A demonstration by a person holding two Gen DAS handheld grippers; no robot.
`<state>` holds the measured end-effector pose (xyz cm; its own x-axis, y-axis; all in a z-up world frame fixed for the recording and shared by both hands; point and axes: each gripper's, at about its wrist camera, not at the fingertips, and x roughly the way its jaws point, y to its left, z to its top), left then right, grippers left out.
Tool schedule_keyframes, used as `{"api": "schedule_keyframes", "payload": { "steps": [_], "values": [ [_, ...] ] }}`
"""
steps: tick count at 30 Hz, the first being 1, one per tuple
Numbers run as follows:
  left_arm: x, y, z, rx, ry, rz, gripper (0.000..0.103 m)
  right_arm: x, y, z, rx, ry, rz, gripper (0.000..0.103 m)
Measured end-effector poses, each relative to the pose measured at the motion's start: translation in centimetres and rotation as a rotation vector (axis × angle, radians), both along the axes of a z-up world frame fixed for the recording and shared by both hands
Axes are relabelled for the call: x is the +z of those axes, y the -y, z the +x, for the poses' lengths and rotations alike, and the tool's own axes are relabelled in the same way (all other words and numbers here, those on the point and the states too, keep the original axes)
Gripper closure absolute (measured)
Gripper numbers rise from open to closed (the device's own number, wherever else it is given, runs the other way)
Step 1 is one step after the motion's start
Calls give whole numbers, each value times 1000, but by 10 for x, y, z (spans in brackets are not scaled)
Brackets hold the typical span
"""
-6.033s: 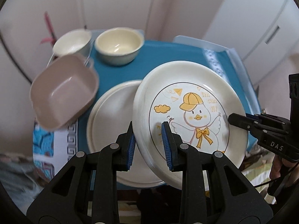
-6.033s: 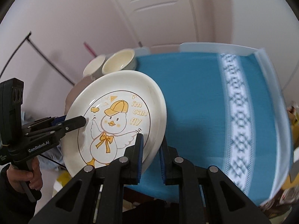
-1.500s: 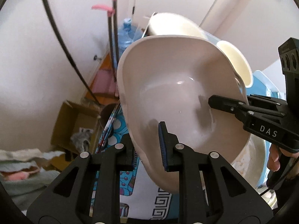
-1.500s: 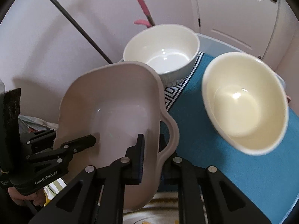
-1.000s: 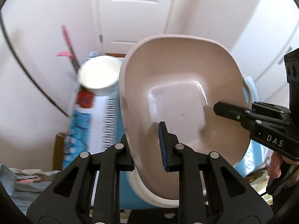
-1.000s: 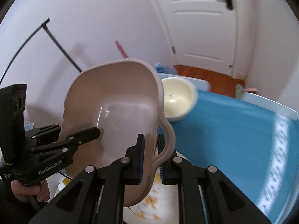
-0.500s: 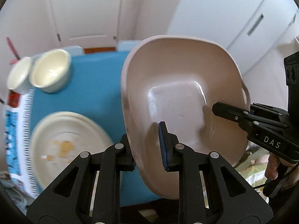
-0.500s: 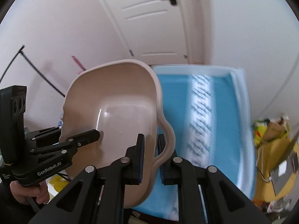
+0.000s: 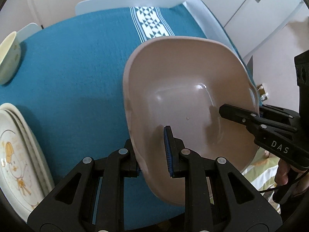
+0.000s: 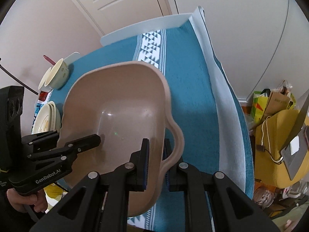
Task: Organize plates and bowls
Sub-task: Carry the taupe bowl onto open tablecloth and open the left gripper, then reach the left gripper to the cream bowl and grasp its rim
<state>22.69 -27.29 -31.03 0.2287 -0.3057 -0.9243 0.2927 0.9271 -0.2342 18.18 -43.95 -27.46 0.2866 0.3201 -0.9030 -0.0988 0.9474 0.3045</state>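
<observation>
A beige square dish with handles (image 9: 183, 89) is held tilted above the blue tablecloth (image 9: 77, 61) by both grippers. My left gripper (image 9: 152, 150) is shut on its near rim. My right gripper (image 10: 155, 160) is shut on the opposite rim beside a handle; the dish also shows in the right wrist view (image 10: 119, 116). The right gripper's fingers (image 9: 237, 114) show at the dish's right side in the left wrist view. Stacked duck plates (image 9: 17, 154) lie at the left edge of the table. A cream bowl (image 9: 8, 56) sits at the far left.
Two bowls (image 10: 56, 75) and the plate stack (image 10: 45, 118) sit along the table's left side in the right wrist view. A patterned white band (image 10: 150, 46) crosses the cloth. Bags and a yellow chair (image 10: 278, 135) stand right of the table.
Both grippers have carried the beige dish rightward across the table, away from the bowls and plates, and lower toward the right part of the blue cloth.
</observation>
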Motion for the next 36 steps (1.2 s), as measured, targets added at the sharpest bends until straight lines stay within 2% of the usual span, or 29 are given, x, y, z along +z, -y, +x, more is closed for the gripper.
{"api": "schedule_keyframes", "payload": {
  "steps": [7, 13, 15, 16, 17, 18, 20, 25, 29, 34, 35, 36],
  "values": [
    [-10, 8, 9, 2, -1, 52, 85, -3, 6, -3, -1, -1, 31, 90],
    [-10, 10, 10, -6, -12, 59, 82, -9, 11, -1, -34, -31, 58, 90],
    [-10, 11, 9, -11, -9, 58, 68, -10, 13, -1, -51, -33, 68, 87],
    [-9, 11, 8, -12, -2, 65, 40, -10, 15, -1, -58, -33, 74, 84],
    [-7, 11, 7, -11, 9, 72, 19, -10, 16, -1, -69, -32, 83, 75],
    [-4, 10, 5, -8, 34, 74, 17, -10, 18, 0, -77, -30, 89, 67],
    [-1, 11, 6, -13, 41, 81, 17, -7, 20, 0, -91, -20, 99, 59],
    [13, 6, 5, -8, 42, 80, 17, 15, 27, -1, -121, 25, 98, 58],
    [51, -2, -4, 3, 93, 71, 17, 59, 24, -1, -99, 103, 75, 58],
    [113, -32, -21, 69, 224, 75, 17, 118, 1, 0, -20, 228, 94, 57],
    [126, -39, -24, 90, 254, 80, 16, 132, -9, 2, 11, 262, 103, 49],
    [142, -51, -28, 127, 300, 90, 16, 141, -17, 3, 34, 285, 111, 33]
  ]
}}
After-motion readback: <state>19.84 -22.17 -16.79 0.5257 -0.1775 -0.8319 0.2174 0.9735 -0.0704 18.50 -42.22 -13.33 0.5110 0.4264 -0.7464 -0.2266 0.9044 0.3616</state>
